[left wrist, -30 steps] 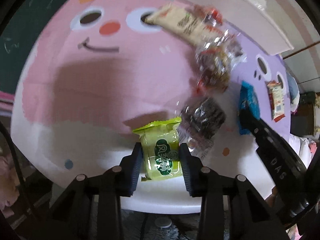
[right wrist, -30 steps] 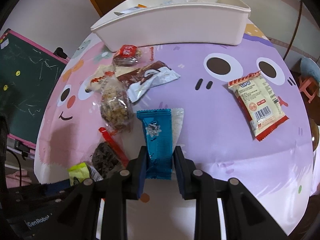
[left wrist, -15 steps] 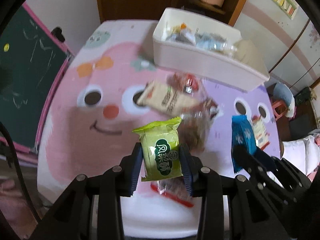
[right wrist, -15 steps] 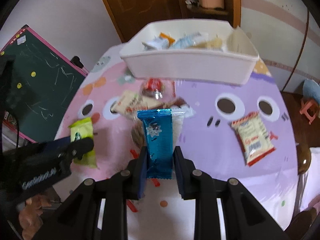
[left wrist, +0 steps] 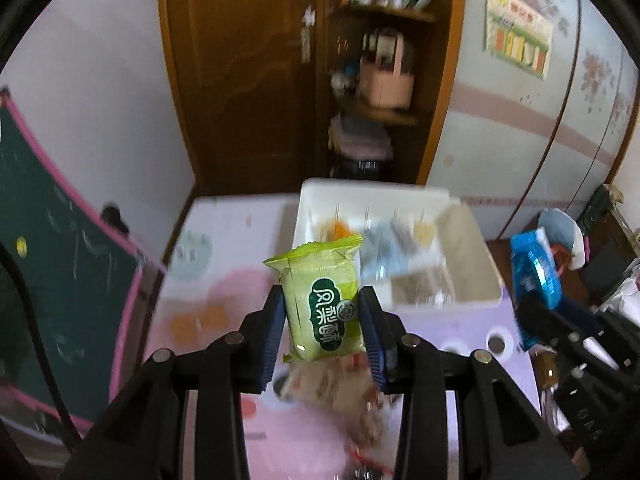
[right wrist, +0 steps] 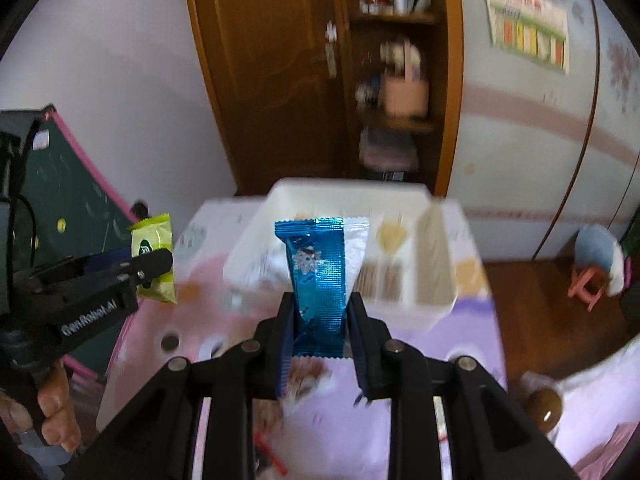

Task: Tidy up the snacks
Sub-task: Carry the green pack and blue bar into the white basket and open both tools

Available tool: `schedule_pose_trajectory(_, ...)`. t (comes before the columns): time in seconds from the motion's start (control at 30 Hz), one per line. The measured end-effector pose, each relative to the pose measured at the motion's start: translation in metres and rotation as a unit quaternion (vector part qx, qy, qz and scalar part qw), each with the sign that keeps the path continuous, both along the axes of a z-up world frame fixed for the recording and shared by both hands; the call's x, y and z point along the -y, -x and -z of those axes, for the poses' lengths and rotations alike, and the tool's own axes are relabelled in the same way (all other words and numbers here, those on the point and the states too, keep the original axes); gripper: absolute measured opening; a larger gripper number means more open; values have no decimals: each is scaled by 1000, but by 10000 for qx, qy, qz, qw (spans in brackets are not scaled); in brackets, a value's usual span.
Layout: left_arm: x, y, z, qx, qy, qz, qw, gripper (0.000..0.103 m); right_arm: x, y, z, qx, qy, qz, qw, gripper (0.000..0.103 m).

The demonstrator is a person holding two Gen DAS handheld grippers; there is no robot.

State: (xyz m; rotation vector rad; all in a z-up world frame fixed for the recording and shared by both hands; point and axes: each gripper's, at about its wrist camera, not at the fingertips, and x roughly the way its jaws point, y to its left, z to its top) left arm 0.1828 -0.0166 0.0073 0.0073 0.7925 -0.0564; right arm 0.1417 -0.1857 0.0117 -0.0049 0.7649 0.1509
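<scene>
My left gripper [left wrist: 322, 312] is shut on a green snack packet [left wrist: 322, 300] and holds it in the air, short of the white bin [left wrist: 472, 240]. My right gripper [right wrist: 320, 314] is shut on a blue foil snack bar [right wrist: 318, 276], also raised in front of the white bin [right wrist: 436, 248]. The bin holds several snacks, blurred. The green packet [right wrist: 154, 258] in the left gripper shows at the left of the right wrist view; the blue bar [left wrist: 534, 268] shows at the right of the left wrist view.
Loose snacks [left wrist: 340, 396] lie blurred on the pink and purple table mat [left wrist: 208, 320] below the grippers. A green chalkboard [left wrist: 52, 264] stands at the left. A wooden cabinet [left wrist: 280, 80] stands behind the table. A small pink stool [right wrist: 588, 286] is on the floor at right.
Both grippers have lifted their packets off the table and tilted up and forward. The white bin has come closer and now sits just beyond both packets.
</scene>
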Motion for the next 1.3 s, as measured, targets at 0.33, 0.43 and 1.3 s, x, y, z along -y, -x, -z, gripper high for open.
schedule_pose_trajectory(0.33,24,-59,-26,424,-413,67,9982,35,-4,-56,-49,542,259,86,9982,26)
schedule_pose_trajectory(0.43,33,-74,-15,363,-464,137,9982,35,-3,-77,-42,500,310,166,9981,26)
schedule_pose_trajectory(1.3,64,-164,103,-393,-910,665,9929,91,31,-162,76,-886,85,644,9940,49)
